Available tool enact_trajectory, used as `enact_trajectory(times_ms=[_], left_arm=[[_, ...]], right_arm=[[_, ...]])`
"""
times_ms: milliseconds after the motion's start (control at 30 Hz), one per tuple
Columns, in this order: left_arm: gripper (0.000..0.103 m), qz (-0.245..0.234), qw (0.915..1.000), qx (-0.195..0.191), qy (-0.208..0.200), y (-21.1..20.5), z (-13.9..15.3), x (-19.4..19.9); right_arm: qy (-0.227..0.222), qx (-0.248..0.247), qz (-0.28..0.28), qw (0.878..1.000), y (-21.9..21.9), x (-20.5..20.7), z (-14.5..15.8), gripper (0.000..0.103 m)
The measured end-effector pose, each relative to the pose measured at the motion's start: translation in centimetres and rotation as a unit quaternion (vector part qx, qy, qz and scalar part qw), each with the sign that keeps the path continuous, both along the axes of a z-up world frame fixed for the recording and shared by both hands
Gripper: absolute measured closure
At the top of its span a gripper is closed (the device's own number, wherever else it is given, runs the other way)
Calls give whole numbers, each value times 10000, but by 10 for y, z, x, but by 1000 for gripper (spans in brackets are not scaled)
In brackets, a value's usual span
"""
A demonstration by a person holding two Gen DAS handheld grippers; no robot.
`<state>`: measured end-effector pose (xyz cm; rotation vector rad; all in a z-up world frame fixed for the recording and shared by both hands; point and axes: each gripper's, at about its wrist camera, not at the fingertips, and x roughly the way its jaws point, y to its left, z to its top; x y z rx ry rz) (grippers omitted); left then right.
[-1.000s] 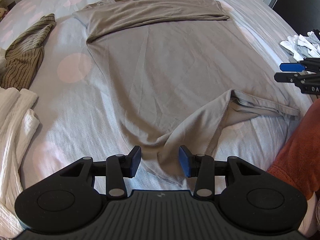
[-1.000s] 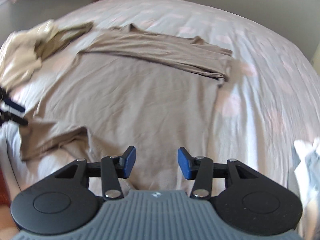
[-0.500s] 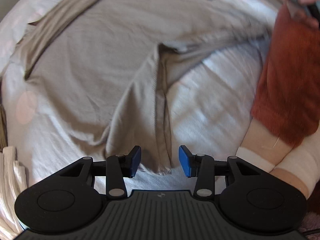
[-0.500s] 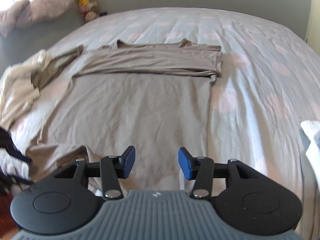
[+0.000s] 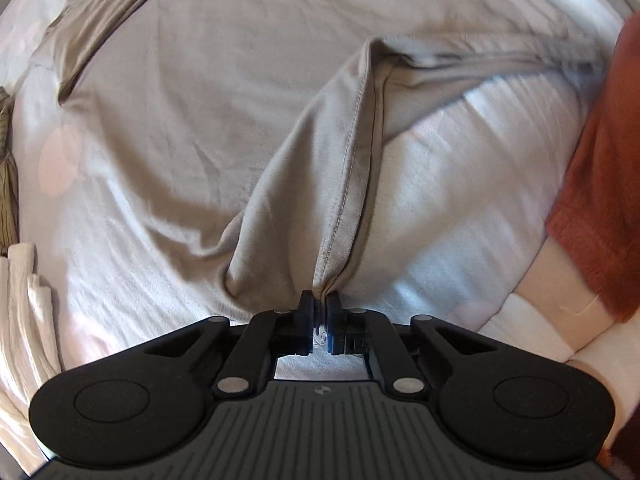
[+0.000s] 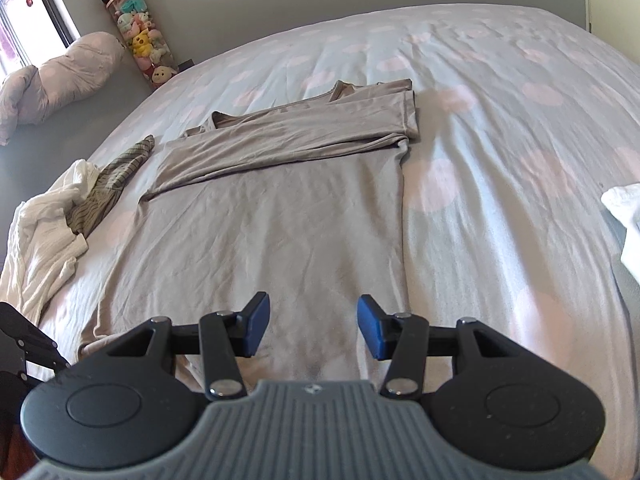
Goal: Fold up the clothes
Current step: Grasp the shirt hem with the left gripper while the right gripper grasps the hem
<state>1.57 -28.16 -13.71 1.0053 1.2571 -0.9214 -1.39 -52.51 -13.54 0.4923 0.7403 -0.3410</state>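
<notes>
My left gripper [image 5: 319, 304] has moved down and now pinches the gray shirt [image 5: 224, 120] by its hem. My right gripper [image 6: 313, 325] hangs wide apart over the shirt (holding nothing) on the bed [image 6: 500, 160].

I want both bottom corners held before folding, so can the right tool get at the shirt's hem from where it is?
Probably yes. The right tool hangs open above the grey shirt, near its right edge, with nothing lying between.

Bed [image 6: 500, 128] with taupe shirt [image 6: 280, 216]
</notes>
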Motion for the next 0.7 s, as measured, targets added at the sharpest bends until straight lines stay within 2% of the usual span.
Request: enact_trajectory(times_ms=[200,333,367,433,467,533,633,700], left_arm=[[99,245,9987,-427,-115,-1,44,5],[99,292,9969,-632,-379,-8,76,10],[99,293,9964,-666,-443,-10,83,12],[99,312,9949,-787,-556,-10,94,17],[99,356,9938,-872,-597,-7,99,19],[99,487,9907,-1072,-680,-5,109,25],[99,704,9852,-1384,-727,1,123,33],[99,779,9819,-1565,-734,2,129,36]], right_arm=[[-91,-72,105,9999,2,-1,5,50],[-181,-244,350,9989,8,-4,13,47],[-182,-264,421,9986,10,-5,15,42],[-125,-137,605,9980,11,-4,20,39],[-27,-89,763,9970,13,-2,22,39],[256,-321,1185,9921,23,2,27,39],[978,-962,1887,9724,47,11,24,40],[1357,-1196,2208,9584,58,13,17,40]])
